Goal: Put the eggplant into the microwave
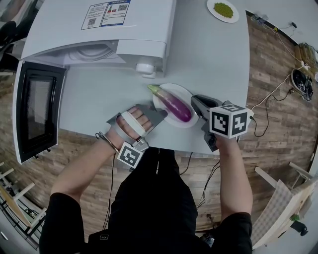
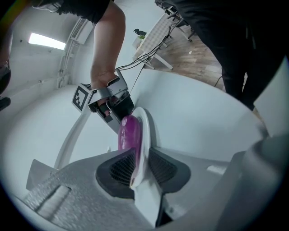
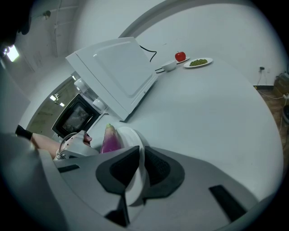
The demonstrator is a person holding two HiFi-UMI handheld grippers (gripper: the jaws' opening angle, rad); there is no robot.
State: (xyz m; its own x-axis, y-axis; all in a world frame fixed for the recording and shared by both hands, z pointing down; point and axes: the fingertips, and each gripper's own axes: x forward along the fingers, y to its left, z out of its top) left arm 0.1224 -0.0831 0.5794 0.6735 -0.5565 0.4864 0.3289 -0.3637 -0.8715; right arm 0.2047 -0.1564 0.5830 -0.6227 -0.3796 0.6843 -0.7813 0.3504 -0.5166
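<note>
A purple eggplant [image 1: 174, 103] with a green stem lies on a white plate [image 1: 186, 92] on the grey table, in front of the white microwave [image 1: 99, 30]. The microwave's door [image 1: 35, 109] hangs open to the left. My left gripper [image 1: 158, 113] is closed on the plate's near-left rim [image 2: 145, 126], with the eggplant [image 2: 128, 131] just beyond its pads. My right gripper [image 1: 196, 103] pinches the plate's right rim [image 3: 133, 140], the eggplant [image 3: 109, 137] beside it. Each gripper shows across the plate in the other's view.
At the table's far right stands a plate of green peas [image 1: 223, 10], with a red fruit [image 3: 180, 56] and a small white cup [image 3: 169, 66] beside it. The table's front edge runs just below the grippers. Cables [image 1: 268, 99] lie on the wooden floor at right.
</note>
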